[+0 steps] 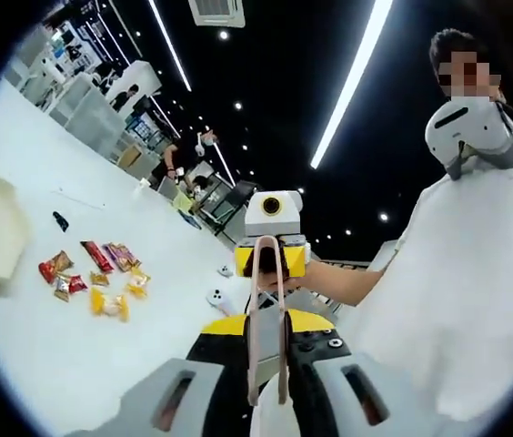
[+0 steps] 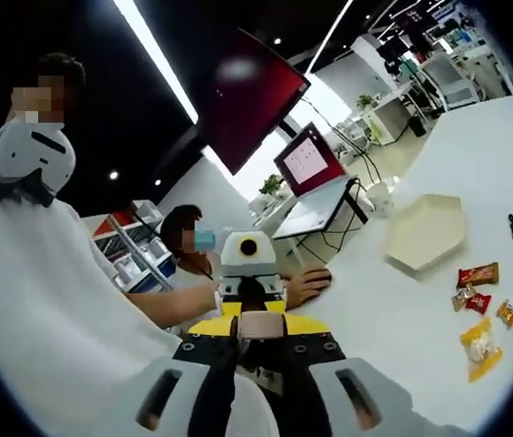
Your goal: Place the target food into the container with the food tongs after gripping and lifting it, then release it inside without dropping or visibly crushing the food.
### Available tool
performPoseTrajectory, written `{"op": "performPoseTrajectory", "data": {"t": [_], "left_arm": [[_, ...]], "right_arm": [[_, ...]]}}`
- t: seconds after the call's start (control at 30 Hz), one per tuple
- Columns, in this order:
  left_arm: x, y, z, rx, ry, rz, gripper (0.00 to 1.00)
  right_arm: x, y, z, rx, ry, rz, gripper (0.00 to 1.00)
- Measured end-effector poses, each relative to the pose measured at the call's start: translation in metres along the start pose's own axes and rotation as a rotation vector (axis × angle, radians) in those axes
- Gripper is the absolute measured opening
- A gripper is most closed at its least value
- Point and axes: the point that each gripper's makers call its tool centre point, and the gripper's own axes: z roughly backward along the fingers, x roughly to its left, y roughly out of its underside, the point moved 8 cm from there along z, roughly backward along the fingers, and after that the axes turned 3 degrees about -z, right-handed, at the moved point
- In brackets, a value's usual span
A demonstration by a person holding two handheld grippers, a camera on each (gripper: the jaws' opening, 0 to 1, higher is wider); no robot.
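Beige tray [image 2: 425, 232] holds nothing; snack packets [image 2: 493, 300] scattered beside, on table [image 2: 402, 337].

Opposed views across one table [image 1: 65, 355]

long white ceiling strip lights [image 1: 352, 77] above the jaws burn bright against a dark ceiling. the glossy white tabletop [image 1: 47, 346] beside the jaws is washed out by glare. fisheye bending curves the edges, where detail softens.

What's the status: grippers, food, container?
Tongs held between the two grippers, raised off the table. Snack packets untouched. Container beside them, nothing in it. Nothing blocking.
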Motion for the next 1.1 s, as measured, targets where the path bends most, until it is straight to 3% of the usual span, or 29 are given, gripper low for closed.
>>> {"op": "performPoseTrajectory", "data": {"t": [0.1, 0.17, 0.2, 0.23, 0.3, 0.4, 0.5, 0.63, 0.73, 0.93, 1.1], "left_arm": [[0.002, -0.003, 0.002, -0.008, -0.003, 0.001, 0.14], [0.003, -0.005, 0.001, -0.031, -0.01, 0.029, 0.19], [0.003, -0.007, 0.001, -0.058, -0.022, 0.035, 0.22], [0.004, -0.011, 0.001, -0.121, -0.033, 0.019, 0.24], [0.0, -0.013, 0.002, -0.194, -0.007, 0.061, 0.26], [0.002, -0.01, 0.008, -0.255, -0.032, 0.069, 0.28], [0.002, -0.004, 0.018, -0.338, -0.042, 0.148, 0.35], [-0.001, 0.002, 0.029, -0.405, -0.048, 0.18, 0.36], [-0.002, 0.004, 0.035, -0.415, -0.071, 0.172, 0.38], [-0.001, 0.005, 0.034, -0.374, -0.093, 0.167, 0.4], [-0.003, 0.004, 0.033, -0.377, -0.091, 0.138, 0.28]], "right_arm": [[0.001, -0.003, 0.003, -0.014, 0.001, -0.016, 0.15], [0.003, -0.007, 0.006, -0.057, 0.0, 0.0, 0.15], [0.003, -0.007, 0.007, -0.067, 0.006, 0.001, 0.15], [0.003, -0.01, 0.009, -0.103, 0.004, -0.008, 0.16], [0.004, -0.011, 0.012, -0.135, -0.009, -0.036, 0.16], [0.004, -0.01, 0.014, -0.152, 0.006, -0.036, 0.16], [0.002, -0.008, 0.017, -0.163, 0.03, -0.04, 0.16], [-0.002, -0.008, 0.02, -0.206, 0.037, -0.061, 0.16], [-0.001, -0.01, 0.018, -0.229, 0.028, -0.06, 0.16], [0.002, -0.013, 0.016, -0.284, 0.004, -0.068, 0.16], [0.006, -0.008, 0.011, -0.268, -0.007, -0.067, 0.16]]}}
